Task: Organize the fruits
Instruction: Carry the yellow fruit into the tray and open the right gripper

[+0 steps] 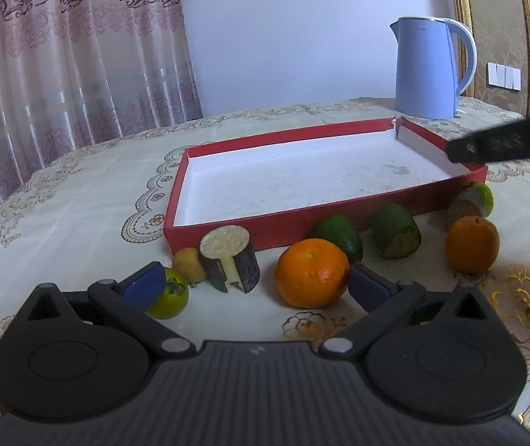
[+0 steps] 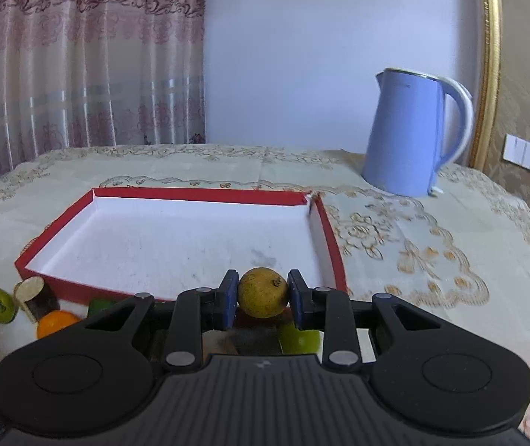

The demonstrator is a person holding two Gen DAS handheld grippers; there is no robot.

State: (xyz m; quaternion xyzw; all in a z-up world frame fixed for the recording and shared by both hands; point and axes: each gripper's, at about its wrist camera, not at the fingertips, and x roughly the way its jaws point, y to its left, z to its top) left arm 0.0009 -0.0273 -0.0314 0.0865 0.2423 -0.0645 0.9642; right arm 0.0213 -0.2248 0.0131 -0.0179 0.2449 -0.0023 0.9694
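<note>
Right wrist view: the right gripper clamps a small round yellow-brown fruit with dull, speckled skin between its blue pads, held above the near edge of the box. That box is shallow cardboard, red outside, white and scuffed inside, with a torn far right corner; it lies on the embroidered cream tablecloth. A smooth pale-blue kettle stands by the table's far right edge.

Left wrist view: the left gripper is spread wide and holds nothing, low over the fruits lined up along the box's near side. Its left pad is right against a glossy green fruit, its right pad against a dimpled orange. Between them stand a dark cut wedge with pale flesh and a small yellowish fruit. Rightwards lie two green halves, another orange and a cut green piece.
</note>
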